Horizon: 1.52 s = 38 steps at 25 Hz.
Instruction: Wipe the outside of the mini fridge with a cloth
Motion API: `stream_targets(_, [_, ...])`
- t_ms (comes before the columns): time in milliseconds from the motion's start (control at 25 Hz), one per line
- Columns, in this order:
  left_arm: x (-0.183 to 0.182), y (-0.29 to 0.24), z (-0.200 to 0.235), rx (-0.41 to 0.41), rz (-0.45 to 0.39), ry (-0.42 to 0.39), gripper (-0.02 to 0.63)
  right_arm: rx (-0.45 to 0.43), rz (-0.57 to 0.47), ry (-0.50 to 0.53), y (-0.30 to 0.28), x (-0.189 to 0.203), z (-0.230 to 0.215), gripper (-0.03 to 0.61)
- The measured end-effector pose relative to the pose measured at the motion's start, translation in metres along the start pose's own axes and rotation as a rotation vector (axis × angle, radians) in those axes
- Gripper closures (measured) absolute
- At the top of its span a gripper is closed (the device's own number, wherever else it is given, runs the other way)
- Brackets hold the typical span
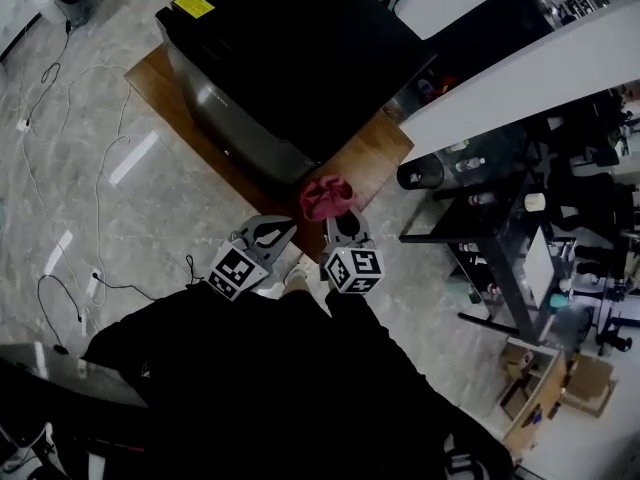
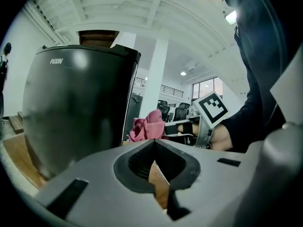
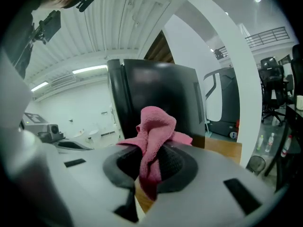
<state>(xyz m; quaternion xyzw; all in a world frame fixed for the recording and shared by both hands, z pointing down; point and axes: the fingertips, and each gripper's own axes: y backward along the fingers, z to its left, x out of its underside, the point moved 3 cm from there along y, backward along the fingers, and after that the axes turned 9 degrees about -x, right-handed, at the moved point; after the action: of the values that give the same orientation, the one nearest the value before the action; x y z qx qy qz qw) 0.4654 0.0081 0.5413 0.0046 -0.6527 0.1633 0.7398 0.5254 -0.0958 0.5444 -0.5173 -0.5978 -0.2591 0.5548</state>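
Note:
The black mini fridge (image 1: pixel 290 58) stands on a low wooden platform (image 1: pixel 365 158), just ahead of both grippers. My right gripper (image 1: pixel 338 220) is shut on a pink cloth (image 1: pixel 325 198), which bunches up above its jaws close to the fridge's near corner. In the right gripper view the cloth (image 3: pixel 154 131) hangs through the closed jaws, with the fridge (image 3: pixel 156 93) right behind it. My left gripper (image 1: pixel 268 236) is beside the right one, shut and holding nothing. Its own view shows the fridge's side (image 2: pixel 71 103) and the cloth (image 2: pixel 147 126) to the right.
Thin cables (image 1: pixel 100 168) trail over the marble floor left of the platform. A black rack (image 1: pixel 490 218) with bottles stands to the right under a white counter (image 1: pixel 500 88). Cardboard boxes (image 1: pixel 560 388) sit at lower right. A yellow sticker (image 1: pixel 193 6) marks the fridge top.

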Motion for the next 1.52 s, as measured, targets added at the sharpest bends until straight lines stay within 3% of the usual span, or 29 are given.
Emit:
stream_targets(160, [0.016, 0.003, 0.005, -0.015, 0.009, -0.003, 0.609, -0.026, 0.049, -0.022, -0.01, 0.015, 0.019, 0.523])
stream_targets(400, [0.043, -0.039, 0.025, -0.083, 0.022, 0.027, 0.609, -0.05, 0.117, -0.062, -0.052, 0.041, -0.024, 0.523])
stream_targets(720, [0.044, -0.034, 0.049, -0.172, 0.032, 0.031, 0.609, -0.059, 0.135, -0.146, -0.081, 0.06, -0.032, 0.525])
stream_targets(960, [0.043, -0.062, 0.041, -0.198, 0.062, 0.032, 0.609, -0.074, 0.161, -0.164, -0.108, 0.062, -0.07, 0.523])
stream_targets(1280, [0.038, -0.144, 0.019, -0.252, 0.103, 0.081, 0.609, -0.113, 0.189, -0.175, -0.126, 0.057, -0.149, 0.525])
stream_targets(1520, [0.041, -0.197, 0.013, -0.28, 0.142, 0.072, 0.609, -0.154, 0.203, -0.169, -0.141, 0.055, -0.199, 0.525])
